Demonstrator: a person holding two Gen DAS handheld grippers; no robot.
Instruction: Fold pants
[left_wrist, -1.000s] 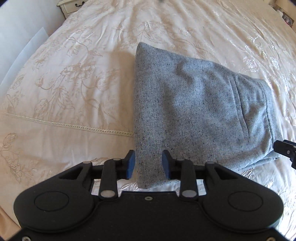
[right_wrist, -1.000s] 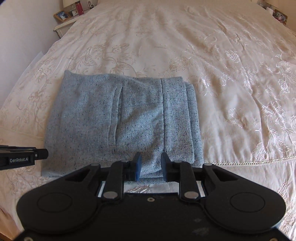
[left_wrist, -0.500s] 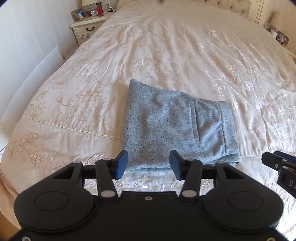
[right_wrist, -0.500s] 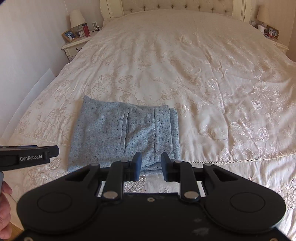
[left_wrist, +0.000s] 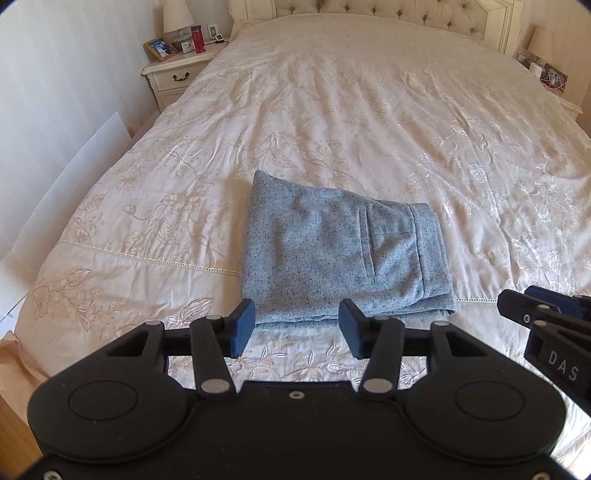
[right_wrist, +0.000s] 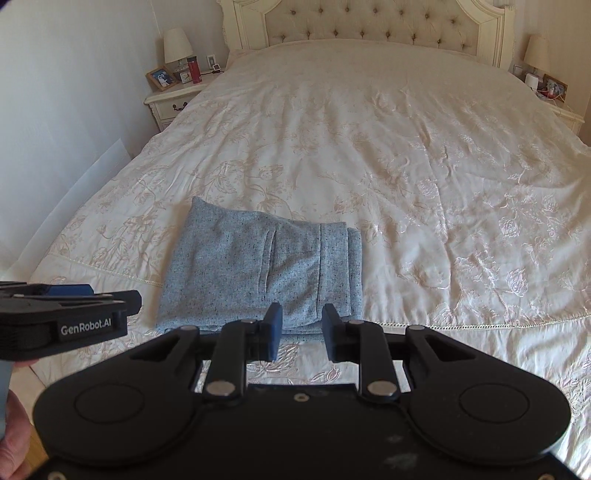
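The grey speckled pants (left_wrist: 343, 251) lie folded into a compact rectangle near the foot of the bed, waistband at the right; they also show in the right wrist view (right_wrist: 266, 269). My left gripper (left_wrist: 297, 326) is open and empty, held back from the pants' near edge. My right gripper (right_wrist: 300, 332) is open with a narrower gap and empty, also behind the near edge. The right gripper shows at the right edge of the left wrist view (left_wrist: 546, 325), and the left gripper at the left edge of the right wrist view (right_wrist: 74, 314).
The cream embroidered bedspread (right_wrist: 406, 166) covers a wide bed with a tufted headboard (right_wrist: 369, 26). A nightstand (left_wrist: 177, 75) with a lamp, frame and red bottle stands at the far left, another nightstand (right_wrist: 554, 99) at the far right. A wall runs along the left.
Both grippers have pulled back and up from the pants' near edge, leaving them lying folded. The left jaws have opened wider. The whole bed has come into view.
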